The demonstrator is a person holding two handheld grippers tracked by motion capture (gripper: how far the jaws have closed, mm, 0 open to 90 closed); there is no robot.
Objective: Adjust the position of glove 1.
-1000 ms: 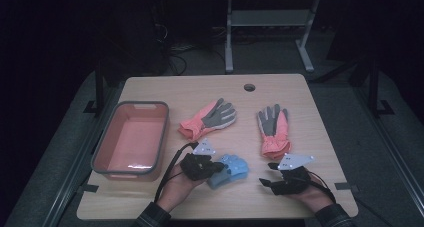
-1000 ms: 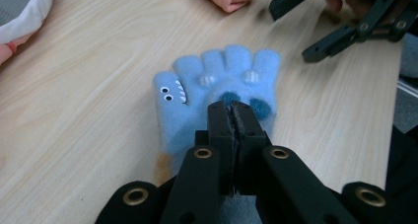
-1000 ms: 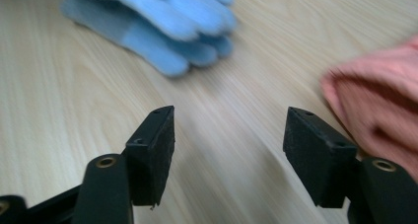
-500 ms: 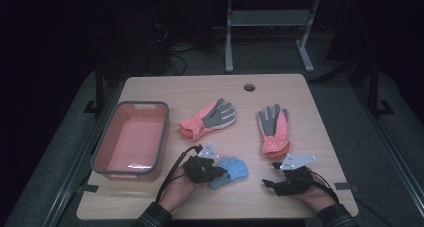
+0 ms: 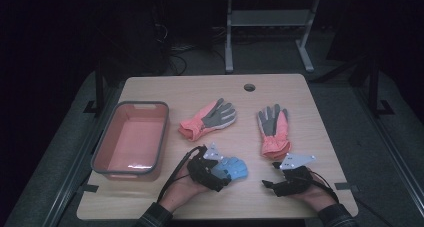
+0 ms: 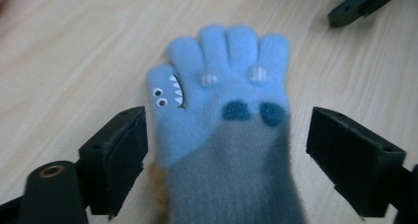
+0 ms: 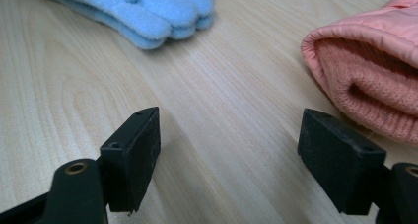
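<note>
A fuzzy blue glove point(image 5: 231, 168) with a monster face lies flat near the table's front edge, its fingers pointing right in the high view. My left gripper point(image 5: 214, 173) sits over its grey cuff. Its jaws have just been opening, and the blue glove point(image 6: 226, 100) lies loose between the pads point(image 6: 121, 155), which do not press it. My right gripper point(image 5: 272, 184) rests low on the table at the front right. Its jaws have been opening too and stand wide point(image 7: 229, 145) over bare wood. The blue glove's fingertips point(image 7: 148, 7) lie ahead of it and a pink cuff point(image 7: 374, 86) to its right.
Two pink-and-grey gloves lie mid-table, one point(image 5: 207, 119) angled at the centre and one point(image 5: 273, 129) upright to the right. A pink bin point(image 5: 105, 152) stands at the left. A cable hole point(image 5: 249, 87) sits near the table's far edge.
The blue glove and both hands stay almost where they were. The left hand has shifted only slightly over the glove's cuff.
</note>
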